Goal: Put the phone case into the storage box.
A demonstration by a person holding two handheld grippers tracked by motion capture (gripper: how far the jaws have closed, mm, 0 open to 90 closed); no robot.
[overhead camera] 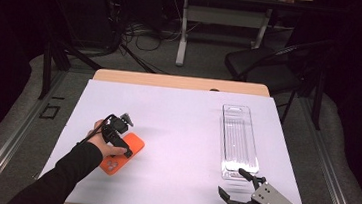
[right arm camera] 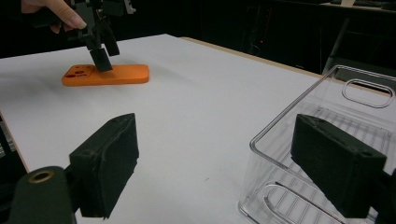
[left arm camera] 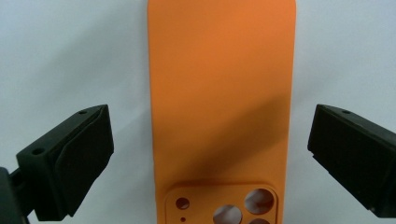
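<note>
An orange phone case point(overhead camera: 135, 143) lies back side up on the white table, camera holes toward the person. My left gripper point(overhead camera: 120, 147) points down over it. In the left gripper view the case point(left arm camera: 222, 93) lies between the two black pads point(left arm camera: 70, 163), with white table showing on each side; the jaws are open and do not touch it. My right gripper point(overhead camera: 230, 181) rests near the front right edge, open and holding nothing. In the right gripper view its jaws point(right arm camera: 224, 163) straddle the near corner of a clear plastic tray point(right arm camera: 289, 109); the case point(right arm camera: 121, 73) and left gripper point(right arm camera: 100, 51) show farther off.
The clear tray point(overhead camera: 224, 136) stands lengthwise on the right half of the table, with nothing in it. The white sheet point(overhead camera: 176, 126) covers a wooden tabletop. A black chair point(overhead camera: 273, 60) and another table's legs point(overhead camera: 182, 32) stand beyond the far edge.
</note>
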